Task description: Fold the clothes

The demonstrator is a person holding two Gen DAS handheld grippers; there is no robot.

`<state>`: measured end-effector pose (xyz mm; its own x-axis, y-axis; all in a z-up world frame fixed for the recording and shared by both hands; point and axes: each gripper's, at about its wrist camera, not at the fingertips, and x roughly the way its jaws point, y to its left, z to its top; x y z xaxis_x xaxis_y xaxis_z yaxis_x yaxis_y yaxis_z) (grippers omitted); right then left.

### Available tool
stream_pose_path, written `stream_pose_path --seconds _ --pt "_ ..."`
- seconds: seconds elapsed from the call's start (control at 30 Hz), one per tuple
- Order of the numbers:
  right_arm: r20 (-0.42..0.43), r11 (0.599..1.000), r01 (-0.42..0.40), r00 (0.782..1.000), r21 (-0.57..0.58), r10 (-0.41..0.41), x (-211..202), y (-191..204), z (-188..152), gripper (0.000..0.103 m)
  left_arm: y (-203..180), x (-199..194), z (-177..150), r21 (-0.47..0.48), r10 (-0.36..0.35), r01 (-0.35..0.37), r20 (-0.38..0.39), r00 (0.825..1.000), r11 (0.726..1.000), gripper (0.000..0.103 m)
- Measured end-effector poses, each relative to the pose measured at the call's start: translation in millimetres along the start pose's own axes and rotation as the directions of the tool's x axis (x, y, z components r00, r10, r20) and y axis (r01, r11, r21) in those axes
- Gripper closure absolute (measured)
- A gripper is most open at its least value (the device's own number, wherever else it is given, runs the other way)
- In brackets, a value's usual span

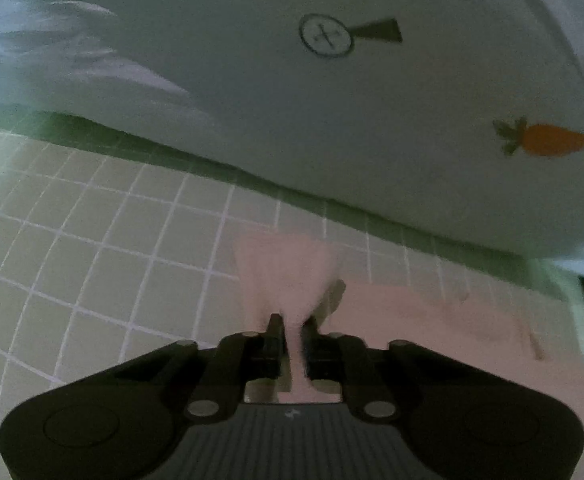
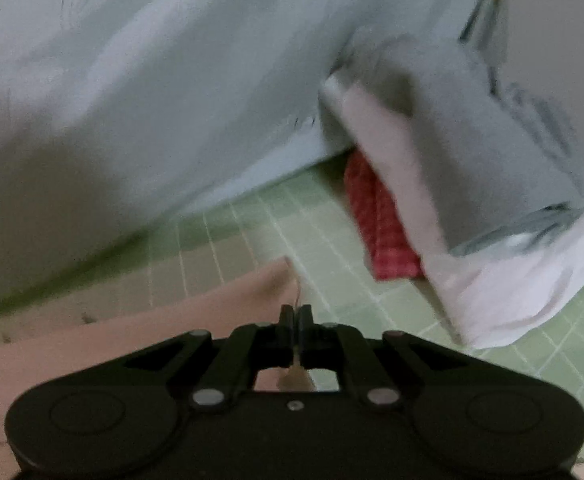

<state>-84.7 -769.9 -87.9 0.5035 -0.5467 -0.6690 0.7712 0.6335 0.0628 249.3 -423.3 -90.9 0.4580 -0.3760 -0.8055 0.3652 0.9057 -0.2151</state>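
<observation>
A pale pink garment (image 1: pixel 432 316) lies over the green checked mat (image 1: pixel 91 248). My left gripper (image 1: pixel 292 324) is shut on a bunched part of it, which fans out beyond the fingertips (image 1: pixel 274 322). In the right wrist view the same pink garment (image 2: pixel 171 316) spreads to the left. My right gripper (image 2: pixel 296 312) is shut on its edge near a corner, with a small tag hanging between the jaws. Both views are blurred.
A large pale blue sheet (image 1: pixel 332 100) with a carrot print (image 1: pixel 548 140) lies behind. A stack of folded clothes stands at right: grey (image 2: pixel 472 140), white (image 2: pixel 512 292) and red checked (image 2: pixel 384 224). The green mat (image 2: pixel 372 300) shows between.
</observation>
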Motion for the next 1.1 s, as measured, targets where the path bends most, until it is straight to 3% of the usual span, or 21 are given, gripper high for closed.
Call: stream_pose_path --seconds 0.03,0.07,0.1,0.13,0.17,0.3,0.57,0.83,1.0,1.1 --pt "-0.005 1.000 0.011 1.000 -0.017 -0.011 0 6 -2 0.098 -4 -7 -1 0.036 0.022 -0.022 0.023 1.000 0.999 0.056" --pt "-0.009 0.999 0.023 1.000 -0.034 -0.023 1 13 -3 0.088 -6 -14 -4 0.058 0.039 -0.042 0.049 0.998 0.997 0.025" --pt "-0.014 0.998 0.034 0.999 -0.050 -0.035 1 19 -5 0.076 -7 -23 -6 0.076 0.056 -0.062 0.076 0.996 0.995 0.008" --pt "-0.013 0.998 0.032 0.999 -0.057 -0.033 -1 23 -7 0.047 -6 -31 -10 0.077 0.067 -0.074 0.096 0.993 0.994 0.008" --pt "-0.010 0.998 0.023 1.000 -0.059 -0.023 -5 27 -9 0.028 -5 -40 -14 0.075 0.076 -0.085 0.114 0.991 0.994 0.008" --pt "-0.023 0.991 0.029 0.999 -0.127 -0.033 -9 39 -21 0.014 0 -58 -40 0.075 0.108 -0.114 0.080 0.991 0.991 0.007" --pt "-0.122 0.997 0.025 0.992 0.078 -0.016 13 -1 -35 0.012 9 -59 -91 0.059 0.182 -0.179 -0.036 0.983 0.982 0.007" --pt "-0.155 0.998 0.029 0.988 0.055 -0.020 32 2 -37 0.013 2 -41 -85 0.101 0.244 -0.238 -0.054 0.968 0.966 0.000" --pt "-0.151 0.998 0.054 0.987 0.024 -0.050 41 6 -33 0.012 6 -40 -86 0.064 0.228 -0.224 -0.058 0.972 0.973 0.000" --pt "-0.140 0.998 0.041 0.990 0.044 -0.035 40 7 -31 0.023 9 -41 -86 0.049 0.220 -0.217 -0.062 0.974 0.975 0.000"
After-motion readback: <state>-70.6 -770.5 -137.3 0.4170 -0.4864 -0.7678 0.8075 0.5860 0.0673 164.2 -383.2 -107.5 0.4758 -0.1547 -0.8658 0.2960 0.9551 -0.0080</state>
